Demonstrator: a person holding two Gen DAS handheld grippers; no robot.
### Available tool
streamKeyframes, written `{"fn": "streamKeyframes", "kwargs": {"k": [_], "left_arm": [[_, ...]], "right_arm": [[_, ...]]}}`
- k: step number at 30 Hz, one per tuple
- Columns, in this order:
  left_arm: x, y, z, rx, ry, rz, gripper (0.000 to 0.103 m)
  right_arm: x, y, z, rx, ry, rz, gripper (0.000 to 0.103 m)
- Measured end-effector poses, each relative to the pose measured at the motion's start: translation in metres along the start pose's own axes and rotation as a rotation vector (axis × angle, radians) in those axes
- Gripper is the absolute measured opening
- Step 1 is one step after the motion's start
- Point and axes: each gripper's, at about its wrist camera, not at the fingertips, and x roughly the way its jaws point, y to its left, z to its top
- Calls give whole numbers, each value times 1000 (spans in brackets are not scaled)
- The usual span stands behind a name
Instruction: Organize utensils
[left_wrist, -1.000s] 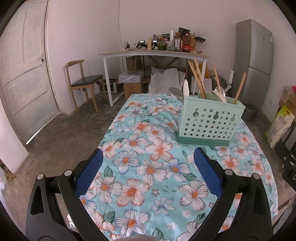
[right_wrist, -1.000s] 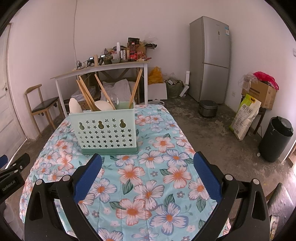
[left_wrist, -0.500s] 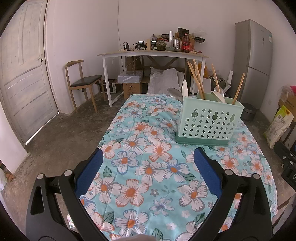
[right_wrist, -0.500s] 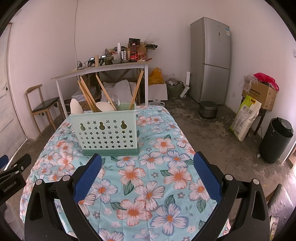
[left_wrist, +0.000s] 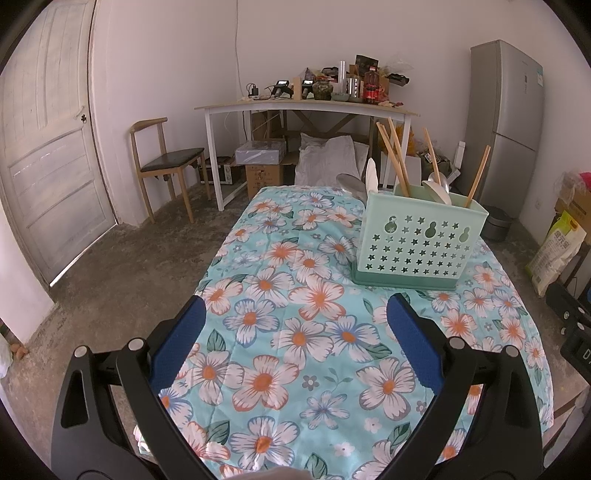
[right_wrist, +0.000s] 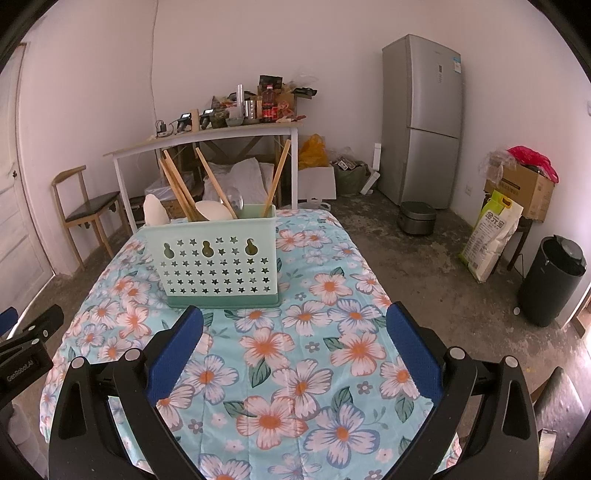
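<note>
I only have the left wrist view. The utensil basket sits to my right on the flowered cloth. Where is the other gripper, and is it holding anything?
Observer: The right gripper is open and empty, hovering over the tablecloth in front of the basket.
Operator: Any utensils loose on the cloth on its side?
Observer: None visible; right of the basket the cloth is bare to the table's edge.
Operator: Anything on the floor over there?
Observer: A black bin stands on the floor to the right, well apart from the table.
</note>
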Motion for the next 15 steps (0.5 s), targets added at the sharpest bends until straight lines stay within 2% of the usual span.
{"fn": "streamKeyframes", "kwargs": {"k": [15], "left_arm": [[1, 1, -1, -1, 2, -3, 95]], "right_arm": [[0, 2, 0, 1, 0, 0, 96]]}}
